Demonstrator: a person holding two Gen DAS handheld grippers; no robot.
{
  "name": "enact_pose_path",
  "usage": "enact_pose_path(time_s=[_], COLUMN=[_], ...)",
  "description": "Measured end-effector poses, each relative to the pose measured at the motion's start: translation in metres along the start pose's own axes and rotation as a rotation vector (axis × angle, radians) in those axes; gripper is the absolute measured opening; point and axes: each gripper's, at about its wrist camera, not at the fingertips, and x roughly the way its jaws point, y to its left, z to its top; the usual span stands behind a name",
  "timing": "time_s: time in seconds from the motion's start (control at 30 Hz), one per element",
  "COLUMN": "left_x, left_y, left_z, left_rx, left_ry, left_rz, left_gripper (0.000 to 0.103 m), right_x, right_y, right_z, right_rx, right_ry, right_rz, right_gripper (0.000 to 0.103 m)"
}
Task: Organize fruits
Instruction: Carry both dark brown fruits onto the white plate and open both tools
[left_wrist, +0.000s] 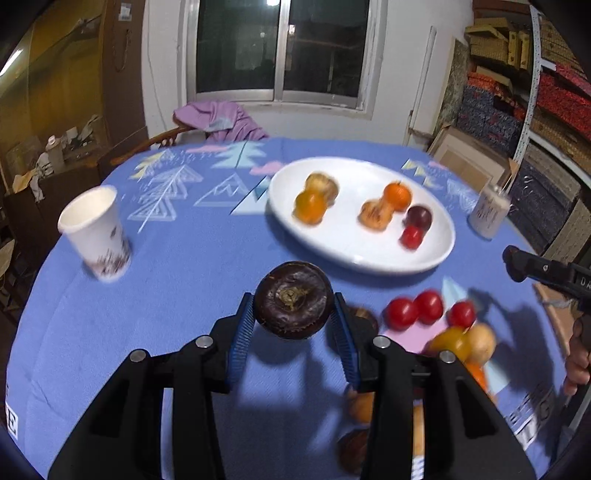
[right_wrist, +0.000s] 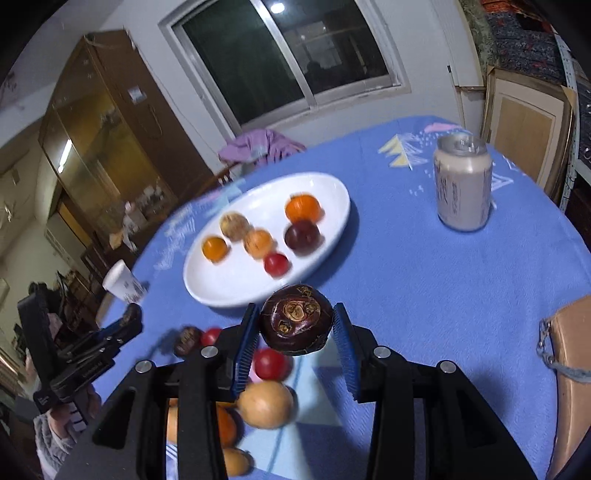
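Fruit fills both grips: the left gripper (left_wrist: 293, 317) clamps a dark round fruit (left_wrist: 293, 299) above the blue tablecloth (left_wrist: 184, 295), and the right gripper (right_wrist: 295, 332) clamps another dark fruit (right_wrist: 296, 319). Beyond them lies the white plate (left_wrist: 354, 254) holding six fruits; loose tomatoes (left_wrist: 413, 312) sit near right. A paper cup (left_wrist: 98, 232) stands far left, a can (right_wrist: 463, 184) far right.

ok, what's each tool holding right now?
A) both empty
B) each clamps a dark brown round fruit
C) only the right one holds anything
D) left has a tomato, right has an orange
B: the left tool has its blue pads pressed on a dark brown fruit, and the right tool clamps a second dark fruit, both lifted clear of the blue tablecloth.
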Motion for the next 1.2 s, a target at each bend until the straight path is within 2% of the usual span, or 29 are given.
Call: enact_pose_path(time_s=[0.1,0.17,0.23,0.3,0.53,0.63,0.9,0.97,1.03,1.13,1.2], left_x=[0.008,0.018,0.032,0.049,0.090,0.105,0.108,0.107,0.104,0.096,0.087], left_y=[-0.019,-0.026,-0.031,-0.037,-0.034,-0.027,-0.025,-0.026,-0.026,-0.026,-0.025], left_z=[0.031,0.047,0.058,0.063,0.059,0.055,0.054,0.054,0.054,0.055,0.057], left_rx=[0.035,0.021,-0.011,-0.012,0.005,-0.011,-0.020,-0.019,-0.022,-0.025,-0.028], left_ry=[-0.018,-0.029,-0.016,0.002,0.059,0.091,0.082,0.078,0.070,0.043,0.023], left_rz=[0.001,-0.018,-0.064,-0.074,-0.087,-0.098,-0.108,-0.113,-0.119,-0.114,-0.121], left_gripper=[0.041,0.041,0.041,0.041,0.041,0.041,0.041,0.042,0.045,0.066,0.068], right_x=[0.006,0.020,0.036,0.057,0.104,0.114,0.125,0.122,0.117,0.109,0.100], right_y=[0.014,0.024,0.029,0.033,0.057,0.064,0.067,0.066,0.066,0.066,0.066], right_z=[0.023,0.037,0.047,0.053,0.050,0.043,0.037,0.039,0.042,0.045,0.047], right_rx=[-0.031,-0.061,-0.052,-0.046,-0.114,-0.150,-0.165,-0.157,-0.150,-0.146,-0.138], right_ry=[-0.013,-0.007,0.012,0.035,0.125,0.145,0.162,0.157,0.142,0.127,0.112], right_rz=[-0.017,-0.035,-0.015,0.001,0.043,0.023,0.015,0.024,0.029,0.028,0.028], right_gripper=[0.041,0.041,0.041,0.041,0.041,0.041,0.042,0.047,0.049,0.052,0.055])
